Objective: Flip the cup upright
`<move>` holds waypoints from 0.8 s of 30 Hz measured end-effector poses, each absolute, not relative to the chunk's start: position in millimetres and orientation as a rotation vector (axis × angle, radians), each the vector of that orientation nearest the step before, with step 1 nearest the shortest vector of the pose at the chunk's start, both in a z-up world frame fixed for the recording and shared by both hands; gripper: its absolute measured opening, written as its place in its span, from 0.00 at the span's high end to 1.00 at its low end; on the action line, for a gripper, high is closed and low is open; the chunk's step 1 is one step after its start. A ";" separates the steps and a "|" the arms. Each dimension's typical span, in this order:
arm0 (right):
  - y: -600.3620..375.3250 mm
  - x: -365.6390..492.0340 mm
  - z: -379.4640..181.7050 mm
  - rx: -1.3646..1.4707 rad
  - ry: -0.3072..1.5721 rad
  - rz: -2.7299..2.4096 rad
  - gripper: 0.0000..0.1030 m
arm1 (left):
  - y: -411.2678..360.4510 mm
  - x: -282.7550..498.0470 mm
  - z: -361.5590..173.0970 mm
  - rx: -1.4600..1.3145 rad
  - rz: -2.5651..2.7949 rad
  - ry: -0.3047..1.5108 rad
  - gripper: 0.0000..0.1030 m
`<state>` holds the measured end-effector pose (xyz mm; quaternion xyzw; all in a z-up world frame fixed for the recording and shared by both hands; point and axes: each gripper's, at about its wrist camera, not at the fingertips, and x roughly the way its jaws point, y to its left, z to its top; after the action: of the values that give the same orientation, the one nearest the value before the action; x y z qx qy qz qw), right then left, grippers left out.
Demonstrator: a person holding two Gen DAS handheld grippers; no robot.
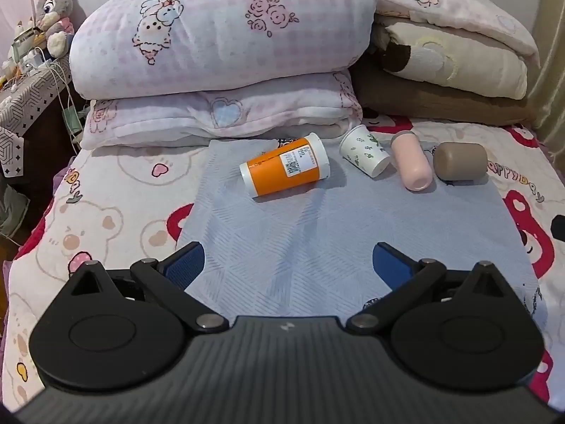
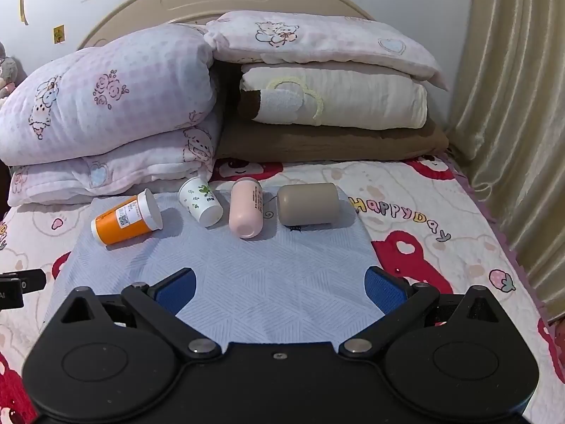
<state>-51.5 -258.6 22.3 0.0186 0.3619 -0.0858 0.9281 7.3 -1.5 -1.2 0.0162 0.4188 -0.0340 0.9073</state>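
**Four cups lying tipped on the bed mat, both grippers spread and empty**

Bedding is filling the background: a cartoon-bear bedsheet [image 1: 106, 219] is lying under a pale blue mat [image 1: 317, 240], with folded quilts [image 1: 219, 35] stacked at 12 o'clock. I am holding the left gripper [image 1: 287, 261] low over the mat's near edge, its blue pads [image 1: 185, 263] standing wide apart with nothing between them. I am holding the right gripper [image 2: 280, 288] likewise, jaws spread wide and gripping nothing.

Four cups are lying on their sides along the mat's far edge. In the left view, the orange cup [image 1: 286, 169] is resting at 12 o'clock, the white leaf-print cup [image 1: 365, 150] at 1 o'clock, the pink cup [image 1: 411, 160] just beside it, and the taupe cup [image 1: 459, 160] at 2 o'clock. All are lying well apart from both grippers.
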 end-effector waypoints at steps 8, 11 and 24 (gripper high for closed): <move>-258.3 -54.3 21.1 0.047 0.742 -0.176 0.00 | -4.1 6.7 -3.9 0.020 -0.082 0.860 0.00; -260.0 -53.6 19.9 0.052 0.746 -0.178 0.00 | -4.5 5.6 -5.3 0.009 -0.083 0.853 0.00; -260.9 -53.1 17.3 0.060 0.750 -0.176 0.00 | 0.4 2.8 -6.9 -0.024 -0.093 0.832 0.00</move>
<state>-53.1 -260.9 17.3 0.0291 0.3657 -0.0857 0.9263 2.8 0.4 -6.9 -0.0115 0.4040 -0.0451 0.9136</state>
